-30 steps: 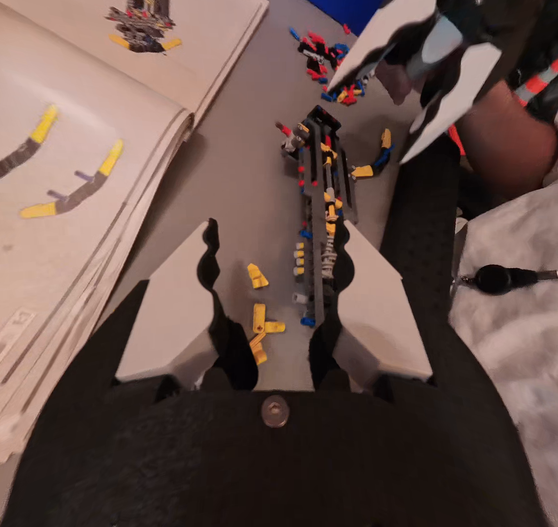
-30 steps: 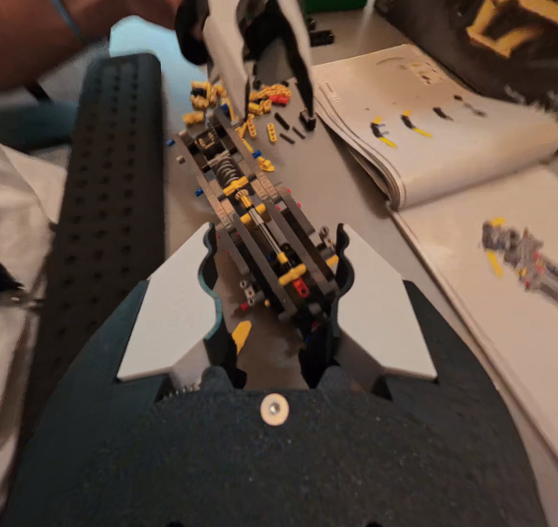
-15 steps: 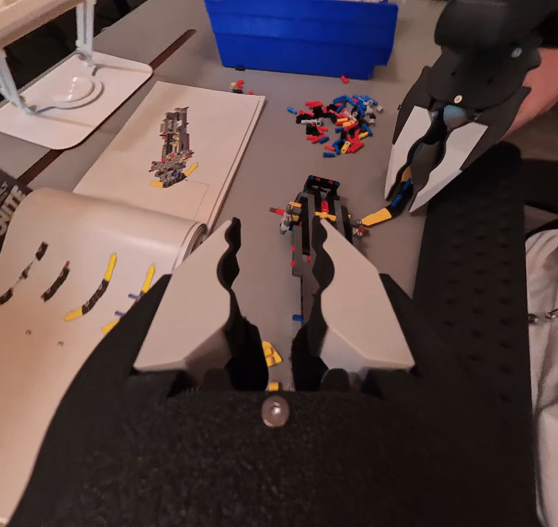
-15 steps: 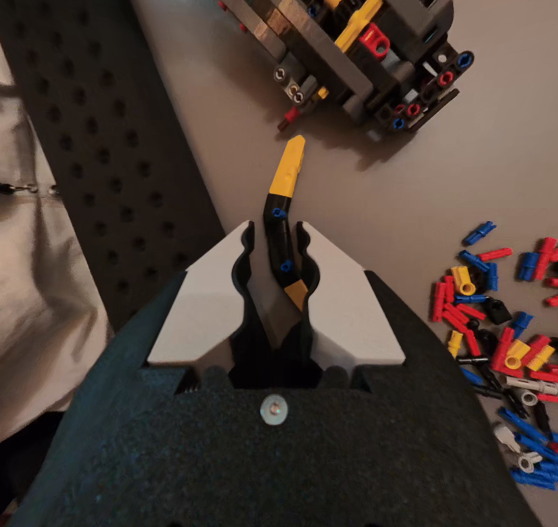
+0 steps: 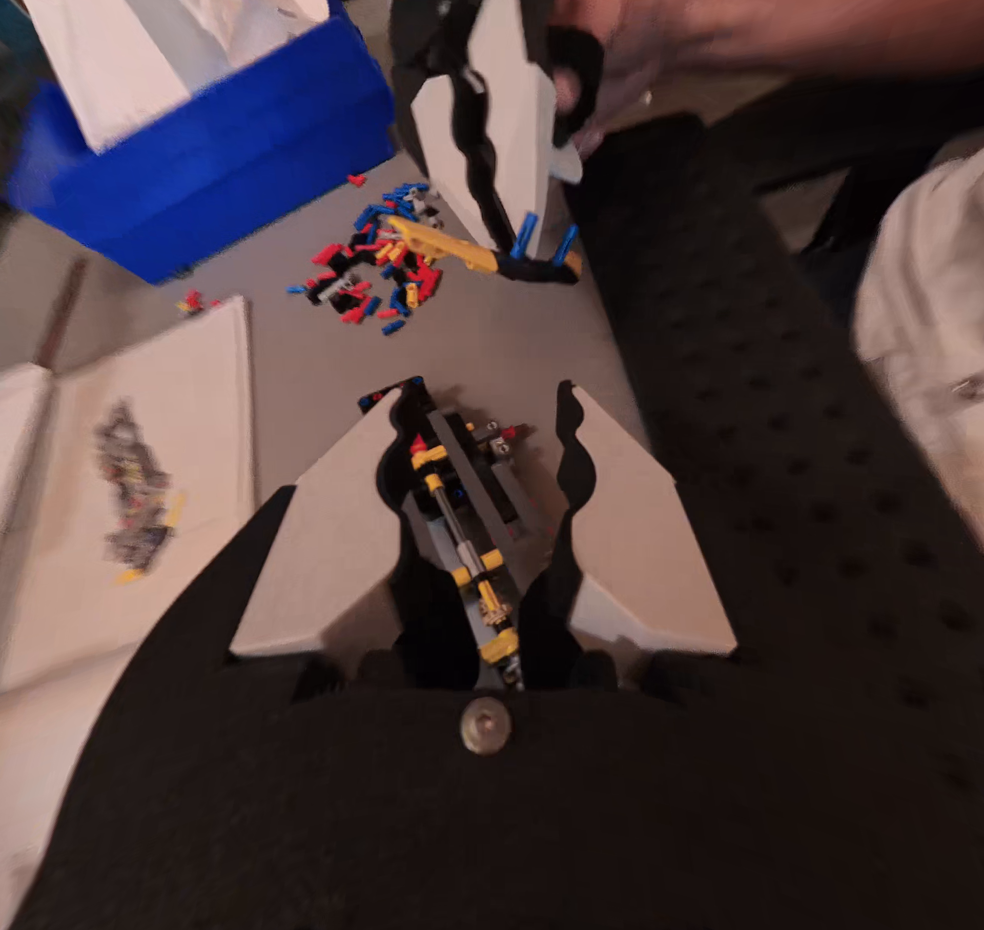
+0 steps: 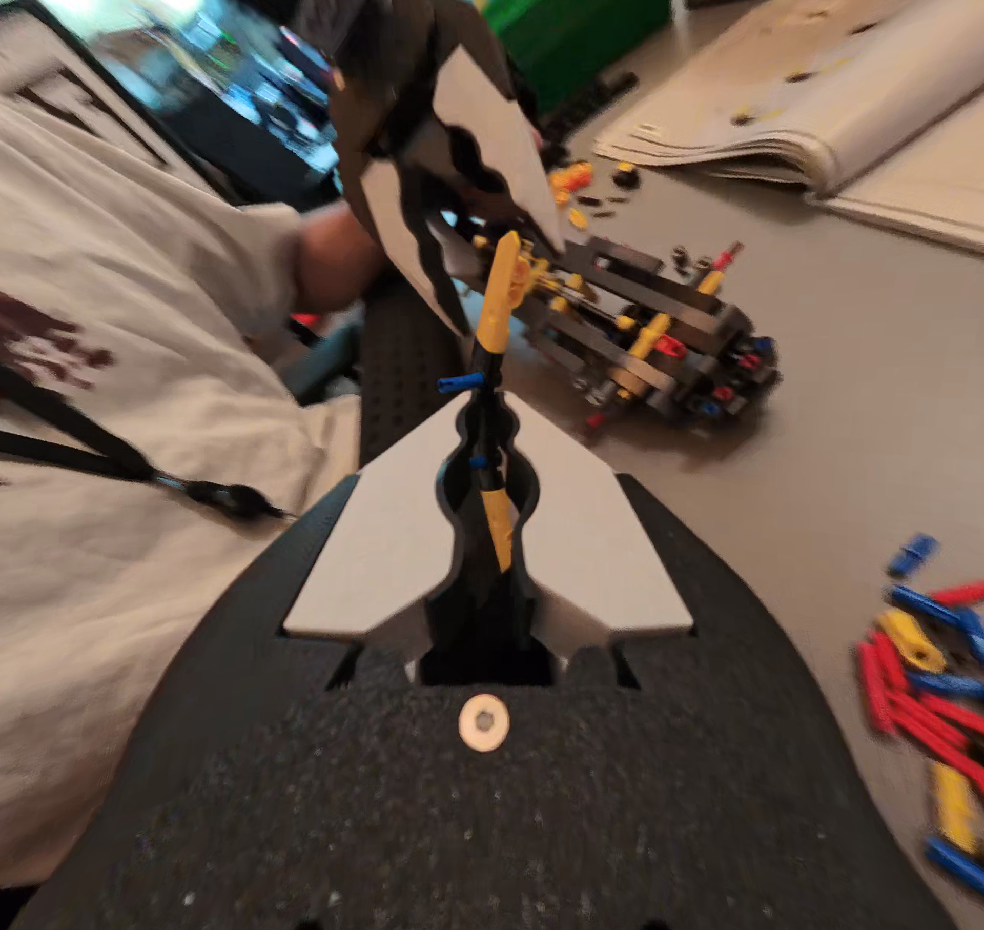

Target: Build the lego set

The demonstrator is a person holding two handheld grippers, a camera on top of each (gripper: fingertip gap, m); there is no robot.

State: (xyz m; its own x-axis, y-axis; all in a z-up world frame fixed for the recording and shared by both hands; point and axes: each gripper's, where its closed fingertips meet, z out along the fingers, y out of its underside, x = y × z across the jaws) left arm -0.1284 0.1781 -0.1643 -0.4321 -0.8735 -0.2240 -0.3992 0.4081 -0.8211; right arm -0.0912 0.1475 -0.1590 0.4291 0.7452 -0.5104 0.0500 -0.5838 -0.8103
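Observation:
The long grey lego chassis (image 5: pixel 468 483) with yellow, red and blue parts lies on the grey table. My left gripper (image 5: pixel 485 393) is open and straddles it, one finger on each side; it also shows in the right wrist view (image 6: pixel 452 222) over the chassis's (image 6: pixel 639 329) far end. My right gripper (image 6: pixel 482 398) is shut on a curved black piece with yellow ends and blue pins (image 6: pixel 500 297), held above the table and pointing toward the chassis. In the left wrist view the right gripper (image 5: pixel 511 249) holds this piece (image 5: pixel 452 246) over the loose parts.
A pile of small red, blue, yellow and black parts (image 5: pixel 383 276) (image 6: pixel 926 691) lies beyond the chassis. A blue bin (image 5: pixel 213 158) stands behind it. The open instruction book (image 5: pixel 160 451) (image 6: pixel 798 105) lies beside. A black perforated mat (image 5: pixel 745 425) borders the table by the person. The tips of one gripper are about 6 centimeters away from the tips of the other.
My right gripper has shut on the curved black and yellow piece and lifted it off the table. My left gripper has moved forward over the chassis.

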